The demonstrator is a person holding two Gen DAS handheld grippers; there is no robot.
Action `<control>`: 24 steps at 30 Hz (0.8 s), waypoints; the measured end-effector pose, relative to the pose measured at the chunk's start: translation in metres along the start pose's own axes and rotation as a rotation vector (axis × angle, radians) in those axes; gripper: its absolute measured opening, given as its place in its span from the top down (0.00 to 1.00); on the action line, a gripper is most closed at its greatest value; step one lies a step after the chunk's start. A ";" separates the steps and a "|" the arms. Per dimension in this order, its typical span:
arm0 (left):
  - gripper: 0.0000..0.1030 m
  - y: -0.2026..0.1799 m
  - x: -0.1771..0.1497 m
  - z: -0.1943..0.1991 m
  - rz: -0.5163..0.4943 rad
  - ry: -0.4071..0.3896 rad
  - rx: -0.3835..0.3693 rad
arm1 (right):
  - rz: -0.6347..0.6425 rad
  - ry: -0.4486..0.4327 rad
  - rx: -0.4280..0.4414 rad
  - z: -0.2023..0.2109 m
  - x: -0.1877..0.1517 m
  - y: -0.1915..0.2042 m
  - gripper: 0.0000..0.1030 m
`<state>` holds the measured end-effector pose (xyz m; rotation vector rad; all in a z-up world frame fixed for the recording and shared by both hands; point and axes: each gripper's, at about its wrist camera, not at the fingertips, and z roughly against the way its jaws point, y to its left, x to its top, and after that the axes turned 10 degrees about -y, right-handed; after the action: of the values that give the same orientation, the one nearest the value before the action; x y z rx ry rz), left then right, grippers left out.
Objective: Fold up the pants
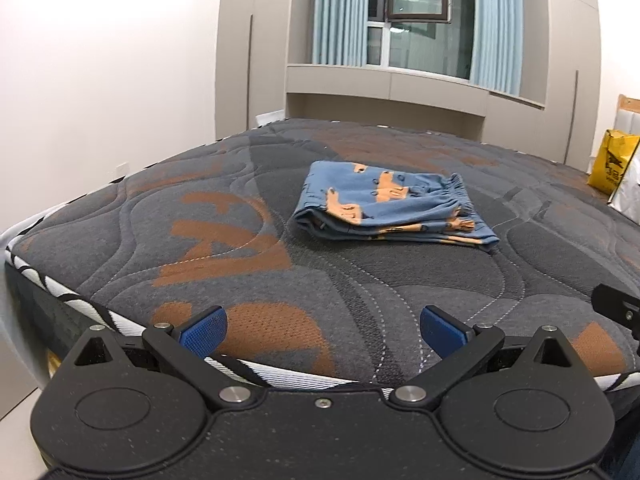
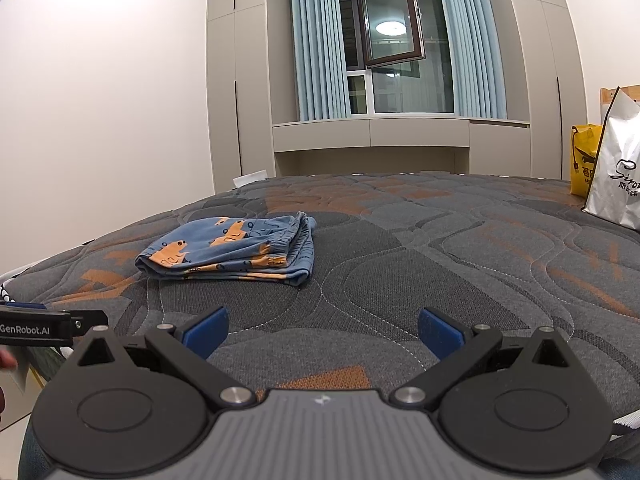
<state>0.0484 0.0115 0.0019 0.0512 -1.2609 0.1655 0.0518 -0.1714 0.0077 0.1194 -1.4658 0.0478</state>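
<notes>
Well ahead of both tools, one pair of pants (image 1: pixel 394 206) lies folded in a compact stack on the mattress (image 1: pixel 248 248): toward one o'clock from the left gripper (image 1: pixel 322 330), toward eleven o'clock from the right gripper (image 2: pixel 322 332). Each gripper hovers near the mattress's edge, blue pads (image 2: pixel 206 334) spread wide, holding nothing. Two bags sit at the far right, near two o'clock: one yellow bag (image 2: pixel 585 160), one white bag (image 2: pixel 618 176). Bare quilting separates tools and pants.

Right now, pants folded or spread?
Folded. The pants lie as a compact stack on the mattress, several layers showing at the near edge, waistband on top. Both grippers are open and clear of them.
</notes>
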 end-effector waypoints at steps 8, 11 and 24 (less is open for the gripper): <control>0.01 0.001 0.003 0.000 0.006 -0.017 -0.009 | -0.004 0.008 -0.003 -0.002 -0.003 -0.001 0.00; 0.01 0.000 0.003 -0.001 0.005 -0.011 -0.009 | -0.003 0.010 -0.003 -0.002 -0.003 -0.002 0.00; 0.01 -0.004 0.000 -0.006 -0.006 0.009 -0.020 | -0.007 0.018 -0.008 -0.005 -0.004 -0.003 0.00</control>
<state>0.0552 0.0084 0.0006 0.0371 -1.2528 0.1473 0.0563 -0.1734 0.0028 0.1177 -1.4477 0.0374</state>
